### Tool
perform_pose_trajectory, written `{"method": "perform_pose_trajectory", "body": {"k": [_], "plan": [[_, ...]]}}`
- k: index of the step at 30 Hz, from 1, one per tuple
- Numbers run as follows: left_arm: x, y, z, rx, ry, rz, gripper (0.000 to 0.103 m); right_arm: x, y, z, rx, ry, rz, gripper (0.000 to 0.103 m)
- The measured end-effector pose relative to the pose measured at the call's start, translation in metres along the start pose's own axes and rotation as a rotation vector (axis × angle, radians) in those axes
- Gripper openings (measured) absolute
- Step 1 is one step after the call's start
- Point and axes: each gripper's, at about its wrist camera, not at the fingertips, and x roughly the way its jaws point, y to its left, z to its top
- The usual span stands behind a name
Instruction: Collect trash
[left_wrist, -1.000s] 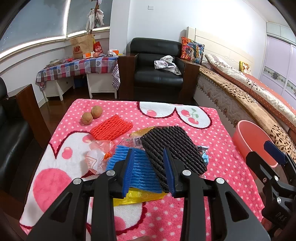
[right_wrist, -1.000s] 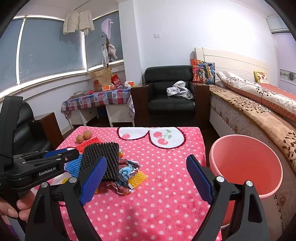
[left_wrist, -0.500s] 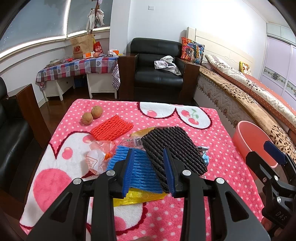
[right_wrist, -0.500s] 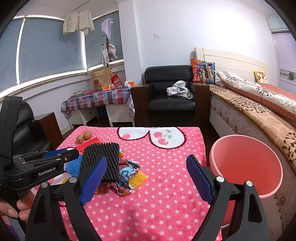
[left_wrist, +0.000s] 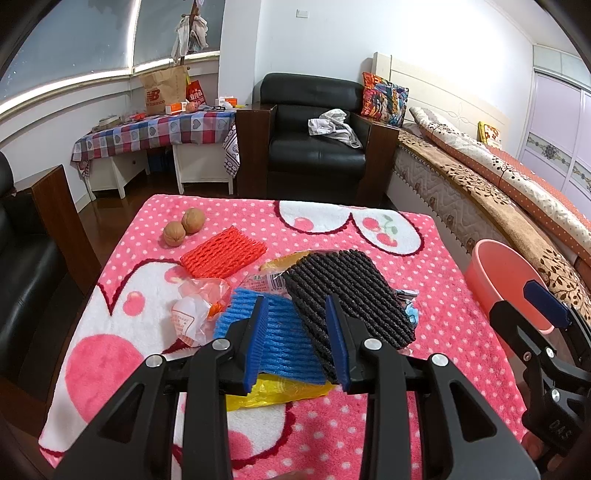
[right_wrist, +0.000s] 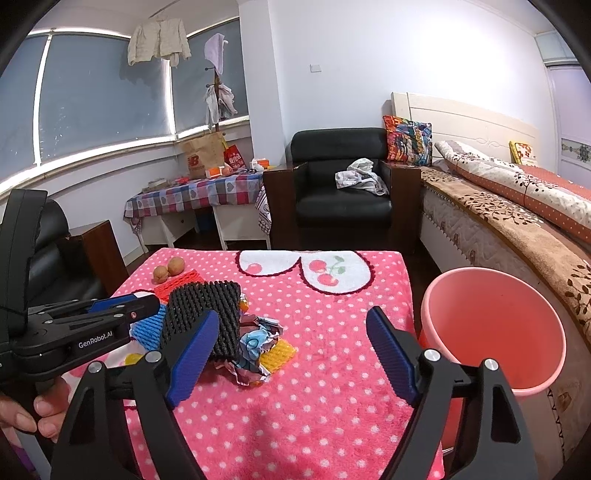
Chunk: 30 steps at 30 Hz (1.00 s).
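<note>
A heap of trash lies on the pink dotted blanket (left_wrist: 436, 295): a black foam net (left_wrist: 347, 291), a blue foam net (left_wrist: 284, 339), a red foam net (left_wrist: 223, 254), a yellow bag (left_wrist: 280, 391) and a clear wrapper (left_wrist: 192, 314). My left gripper (left_wrist: 297, 341) hangs open just above the blue and black nets, its pads clear of them. The right wrist view adds a crumpled wrapper (right_wrist: 255, 343) and a yellow net (right_wrist: 277, 352). My right gripper (right_wrist: 291, 354) is wide open over the near side of the blanket; its jaws are closing with nothing between them.
A pink bucket (right_wrist: 495, 325) stands on the floor off the blanket's right edge, beside a bed (right_wrist: 517, 214). Two walnuts (left_wrist: 184, 229) sit at the far left of the blanket. A black armchair (left_wrist: 317, 147) is beyond it. A hand (right_wrist: 40, 406) holds the left gripper.
The right gripper's blue pads have drawn slightly closer together. Both grippers and the trash stay where they were.
</note>
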Motion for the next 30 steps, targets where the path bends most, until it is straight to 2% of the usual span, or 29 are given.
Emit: {"method": "perform_pose_trajectory", "body": {"k": [26,30], "plan": [[0.002,0.003,-0.003,-0.002,0.002,-0.001,0.032,0.006,0.0,-0.008,0.006,0.021,0.004,0.079],[0.005,0.0,-0.016,-0.002,0.007,-0.005,0.032,0.007,-0.001,-0.009,0.009,0.03,0.008,0.078]]}}
